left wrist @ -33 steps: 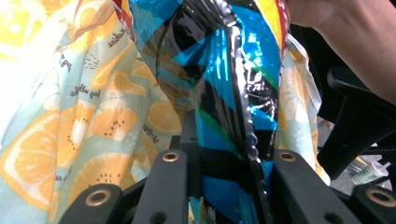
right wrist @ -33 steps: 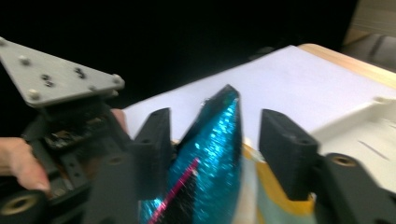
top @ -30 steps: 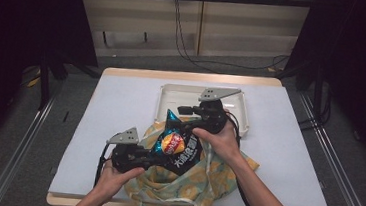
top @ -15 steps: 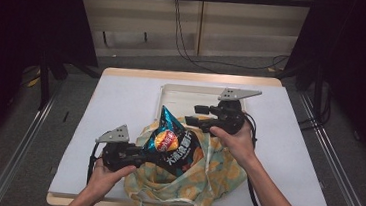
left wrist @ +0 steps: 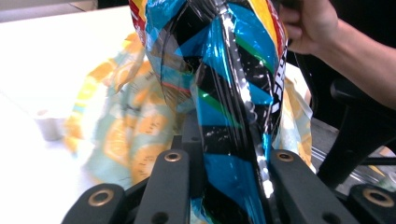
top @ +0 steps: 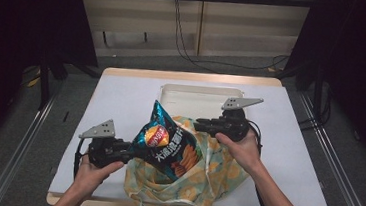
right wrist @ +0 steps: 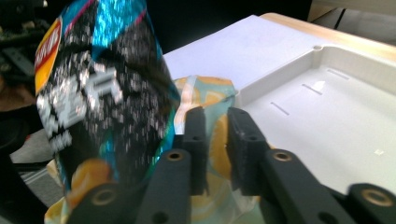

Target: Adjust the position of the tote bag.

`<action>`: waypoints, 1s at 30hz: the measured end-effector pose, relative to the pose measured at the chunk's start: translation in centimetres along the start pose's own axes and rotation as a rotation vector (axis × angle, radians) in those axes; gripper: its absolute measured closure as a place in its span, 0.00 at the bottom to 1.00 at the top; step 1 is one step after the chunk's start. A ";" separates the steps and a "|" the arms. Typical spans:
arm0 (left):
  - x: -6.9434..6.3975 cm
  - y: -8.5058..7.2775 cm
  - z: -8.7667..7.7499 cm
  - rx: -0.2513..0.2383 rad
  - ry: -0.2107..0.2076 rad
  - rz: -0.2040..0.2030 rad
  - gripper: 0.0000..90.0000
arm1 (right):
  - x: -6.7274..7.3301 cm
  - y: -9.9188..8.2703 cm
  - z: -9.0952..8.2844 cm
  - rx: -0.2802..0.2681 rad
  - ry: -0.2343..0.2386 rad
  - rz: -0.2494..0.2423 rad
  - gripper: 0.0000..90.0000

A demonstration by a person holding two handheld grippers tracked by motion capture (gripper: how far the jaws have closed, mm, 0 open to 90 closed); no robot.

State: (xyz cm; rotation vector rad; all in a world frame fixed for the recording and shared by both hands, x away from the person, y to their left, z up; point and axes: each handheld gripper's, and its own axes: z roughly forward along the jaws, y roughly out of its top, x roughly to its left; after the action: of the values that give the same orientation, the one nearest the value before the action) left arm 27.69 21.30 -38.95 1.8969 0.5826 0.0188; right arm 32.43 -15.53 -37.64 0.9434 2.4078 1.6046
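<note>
Now chip bag [top: 167, 144] clamped between left claw [top: 129, 151] jaws, above cloth bag [top: 191, 184].

1. We are looking at a lab or test room, not a home; a white-topped table [top: 121, 102] with a pale wooden edge is standing alone on a grey floor.
2. Metal rails [top: 21, 149] are running along the floor on both sides of it; dark frames and black screens are closing in left and right.
3. Black cables [top: 186, 38] are hanging down the panelled back wall [top: 143, 19] and trailing over the floor.
4. A person is sitting at the table, working with instrumented hand-held tools; a plain white tray [top: 191, 95] is lying on the tabletop.
</note>
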 end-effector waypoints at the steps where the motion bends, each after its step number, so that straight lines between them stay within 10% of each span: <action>1: 0.0 0.1 -0.3 0.005 0.008 0.007 0.85 | -0.1 -0.1 -0.1 0.000 -0.003 0.002 0.91; 30: 1.4 5.5 -4.6 -0.076 0.057 0.037 0.88 | -0.3 -6.9 -0.1 0.084 -0.042 0.029 0.99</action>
State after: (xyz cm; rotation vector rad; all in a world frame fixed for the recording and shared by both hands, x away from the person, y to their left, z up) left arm 29.70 24.32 -32.64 1.8381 0.5775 0.1172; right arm 29.59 -17.53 -43.62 1.0194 2.4615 1.4878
